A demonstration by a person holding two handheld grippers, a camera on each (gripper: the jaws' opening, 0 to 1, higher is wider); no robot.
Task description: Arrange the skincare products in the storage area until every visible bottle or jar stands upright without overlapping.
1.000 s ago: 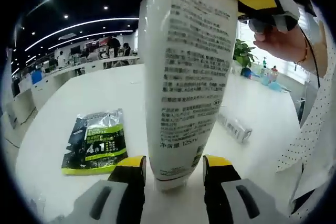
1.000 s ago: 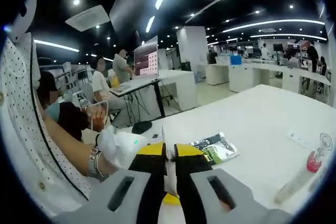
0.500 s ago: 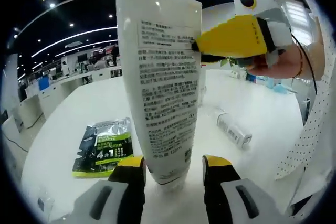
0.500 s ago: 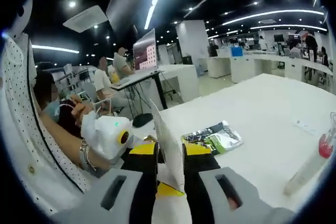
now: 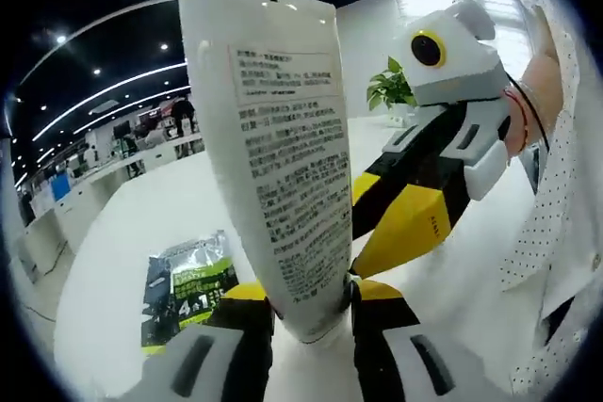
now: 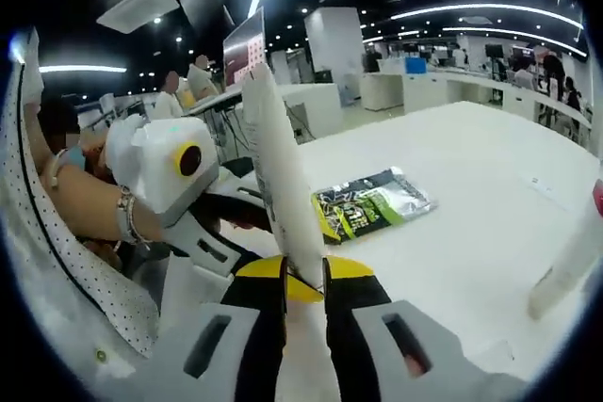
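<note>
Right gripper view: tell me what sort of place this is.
Probably an open-plan office: long white desks, strip lights on a dark ceiling, and a monitor with people sitting near it.

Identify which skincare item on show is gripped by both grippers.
The white tube with printed text: both the left gripper and right gripper clamp its lower end. The green-black sachet lies untouched on the table.

Both cameras sit very close to the white tube (image 5: pixel 283 157), facing each other across it. Each looks over the white table (image 6: pixel 471 195), sharing the green sachet (image 5: pixel 188 284).
</note>
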